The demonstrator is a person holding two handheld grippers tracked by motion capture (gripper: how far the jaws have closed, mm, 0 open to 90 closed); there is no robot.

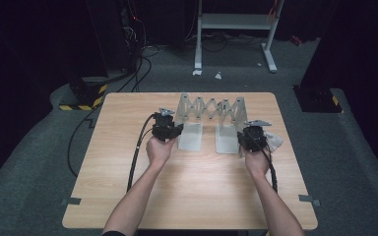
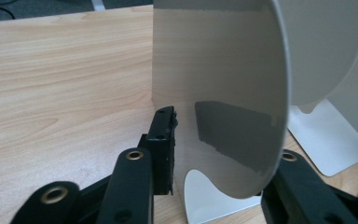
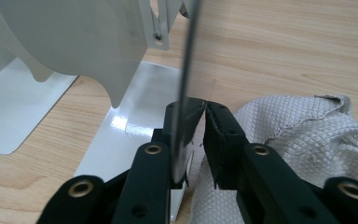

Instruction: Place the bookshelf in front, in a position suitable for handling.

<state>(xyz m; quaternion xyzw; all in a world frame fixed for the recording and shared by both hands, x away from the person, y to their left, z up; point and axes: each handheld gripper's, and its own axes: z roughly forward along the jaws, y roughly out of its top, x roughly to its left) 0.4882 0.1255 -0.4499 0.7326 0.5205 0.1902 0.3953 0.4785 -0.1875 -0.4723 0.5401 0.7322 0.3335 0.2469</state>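
Note:
A grey metal extending rack [image 1: 210,109] with a scissor lattice stands on the wooden table [image 1: 192,191]. My left gripper [image 1: 167,129] is at the rack's left end. Its jaws stand on either side of the upright left end plate [image 2: 223,93], with one pad [image 2: 164,140] against the plate's near edge. My right gripper [image 1: 252,136] is at the rack's right end. Its jaws are closed on the thin edge of the right end plate [image 3: 187,70], and the fingertips [image 3: 216,121] nearly meet beyond it.
A crumpled white quilted cloth [image 3: 298,140] lies on the table just right of my right gripper, also cloth [image 1: 274,141]. The rack's flat feet [image 1: 192,137] rest toward the person. Cables trail from both grippers. A metal stand [image 1: 236,29] is on the floor beyond the table.

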